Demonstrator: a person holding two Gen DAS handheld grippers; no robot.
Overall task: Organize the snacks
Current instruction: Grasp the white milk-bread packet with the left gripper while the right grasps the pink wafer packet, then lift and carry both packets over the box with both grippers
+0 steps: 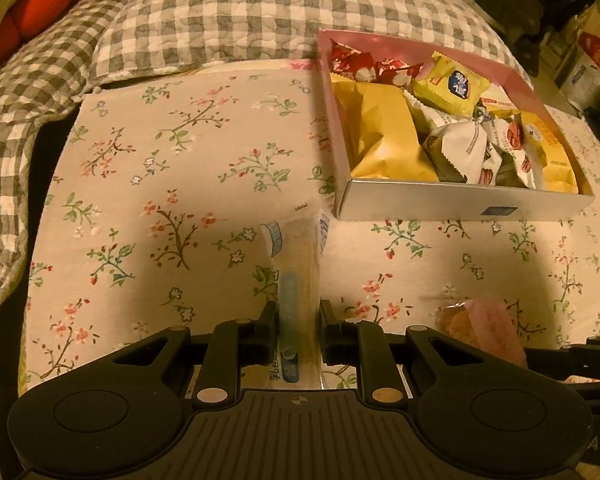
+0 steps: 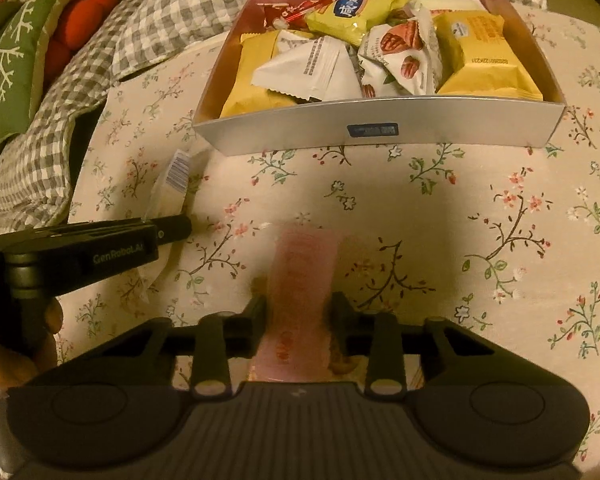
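Both claws are carrying snacks toward the box, so the step in hand looks like dropping them in. The left claw [image 1: 299,320] is pinching a long clear-wrapped snack with blue print [image 1: 296,264], which is sticking out toward 12 o'clock above the floral bedsheet [image 1: 160,160], short of the box's near left corner. The right claw [image 2: 300,308] is pinching a pink-wrapped snack [image 2: 306,264], blurred, also pointing at 12 o'clock, with the box well ahead of it. To do this well, each claw is probably needing to rise enough for its wrapper's tip to pass over the silver front wall, then let go only once the packet is above a gap, one claw at a time so the two are not crowding each other. The open box [image 2: 380,114], pink inside, is sitting on the sheet at 12 o'clock in the right view and at 1 o'clock in the left. It is already holding yellow packets [image 2: 488,56], white pecan-printed packets [image 2: 404,60] and red-and-white candies [image 2: 288,12] at its far left corner, piled loosely and nearly filling it.
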